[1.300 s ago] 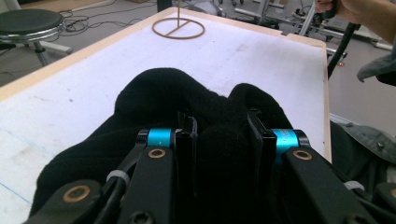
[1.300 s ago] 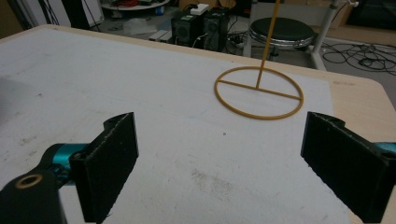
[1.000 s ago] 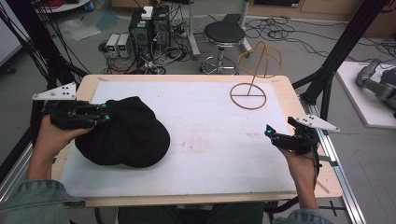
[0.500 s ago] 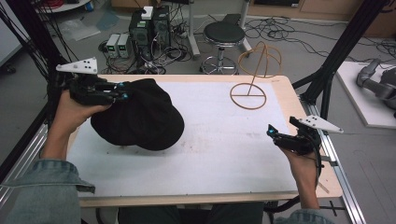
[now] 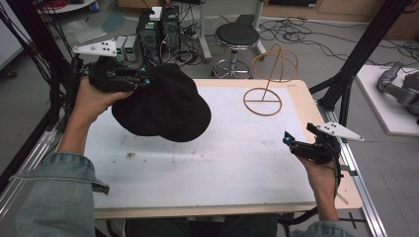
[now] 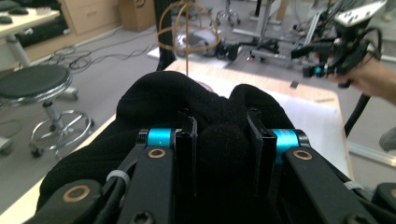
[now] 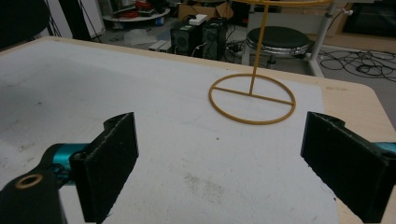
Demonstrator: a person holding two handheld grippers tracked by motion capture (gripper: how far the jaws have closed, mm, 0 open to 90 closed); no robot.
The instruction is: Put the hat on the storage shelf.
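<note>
A black fabric hat [image 5: 163, 106] hangs in the air over the left half of the white table [image 5: 222, 168]. My left gripper [image 5: 141, 79] is shut on a fold at the hat's near-left side. In the left gripper view the jaws of that gripper [image 6: 222, 123] pinch the black cloth [image 6: 187, 100]. A yellow wire hat stand [image 5: 269, 79] is upright at the table's far right, and its ring base and pole [image 7: 258, 56] lie ahead of my right gripper [image 7: 219, 158]. That right gripper [image 5: 287, 140] rests open and empty near the right edge.
A round black stool [image 5: 237, 37] and computer boxes [image 5: 158, 24] with cables sit on the floor beyond the table. Black frame posts [image 5: 356, 69] rise at both sides. The right hand with its gripper [image 6: 322, 56] is visible across the table in the left gripper view.
The left gripper has lifted the hat off the table and carried it away from me and slightly right. The right gripper has stayed where it was.
</note>
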